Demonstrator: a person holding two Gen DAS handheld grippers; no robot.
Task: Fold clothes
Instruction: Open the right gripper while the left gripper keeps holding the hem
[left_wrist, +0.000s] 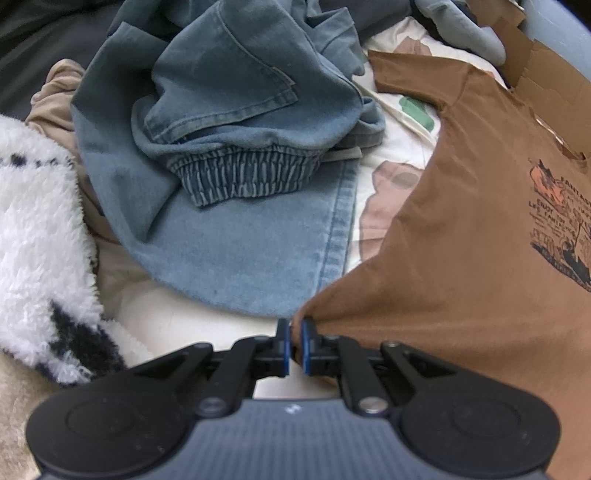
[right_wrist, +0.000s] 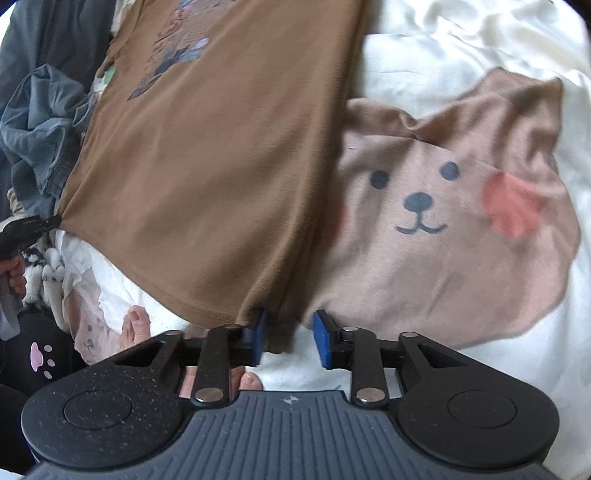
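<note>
Left gripper (left_wrist: 294, 338) pinches the brown T-shirt's (left_wrist: 461, 229) hem corner; right gripper (right_wrist: 289, 338), jaws apart, straddles the opposite hem corner unclamped. The shirt spreads across the bear-print bedsheet (right_wrist: 443, 206); denim garments (left_wrist: 236, 122) lie beyond.

T-shirt (left_wrist: 461, 229): spread flat on the bed sheet (right_wrist: 461, 44); one hem corner in the left tongs (left_wrist: 294, 341), the other between the right tongs (right_wrist: 288, 338). Jeans (left_wrist: 229, 155): heaped on the bed beside the T-shirt's left-tongs edge, overlapping it. Fleece blanket (left_wrist: 37, 236): beyond the jeans. Cardboard box (left_wrist: 546, 88): behind the T-shirt's collar end
</note>
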